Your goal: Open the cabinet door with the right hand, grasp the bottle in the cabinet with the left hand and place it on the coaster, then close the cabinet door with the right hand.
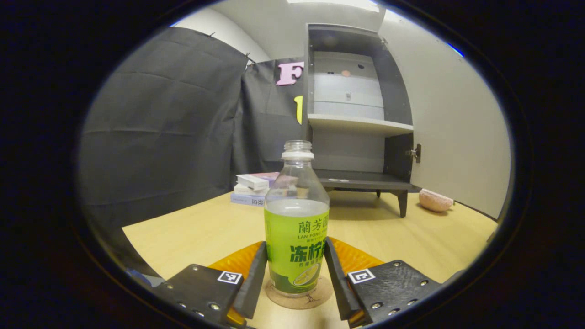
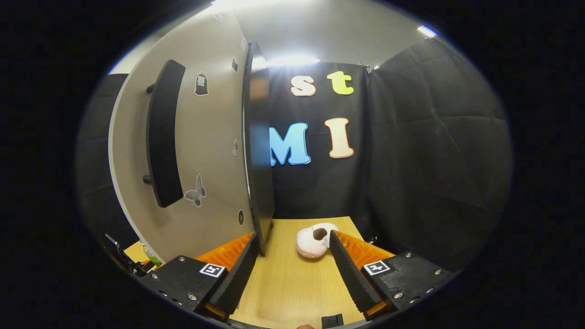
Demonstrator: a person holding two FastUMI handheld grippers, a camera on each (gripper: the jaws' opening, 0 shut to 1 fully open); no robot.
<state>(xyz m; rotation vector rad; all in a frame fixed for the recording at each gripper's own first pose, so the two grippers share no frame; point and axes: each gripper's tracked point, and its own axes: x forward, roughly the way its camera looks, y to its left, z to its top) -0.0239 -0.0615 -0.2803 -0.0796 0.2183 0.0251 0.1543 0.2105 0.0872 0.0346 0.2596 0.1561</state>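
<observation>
Standing upright on the coaster (image 1: 299, 296), the bottle (image 1: 296, 219) sits between the fingers of your left tool (image 1: 295, 274). Those fingers are spread with a visible gap on each side of the bottle, so the tool grips nothing. The bottle is clear with a green label, has no cap, and holds liquid up to about the top of the label. The coaster is a round cork disc lying on the pale wooden worktop (image 1: 192, 233).

In the left gripper view, the cabinet (image 1: 358, 114) stands at about 1 o'clock from the bottle, well apart from it, with its door (image 1: 452, 128) swung open to the right. Its shelves look bare. A stack of books (image 1: 253, 188) lies at 11 o'clock from the bottle, beside the cabinet, and a pink sponge-like lump (image 1: 435, 200) rests on the worktop under the open door.

Your right tool (image 2: 292, 269) is also wide open and holds nothing. In the right gripper view, the door's edge (image 2: 258, 146) stands just above its left finger, with the dark handle (image 2: 162, 135) on the door face at 10 o'clock. The pink lump (image 2: 313, 241) lies on the worktop just beyond the fingertips.
</observation>
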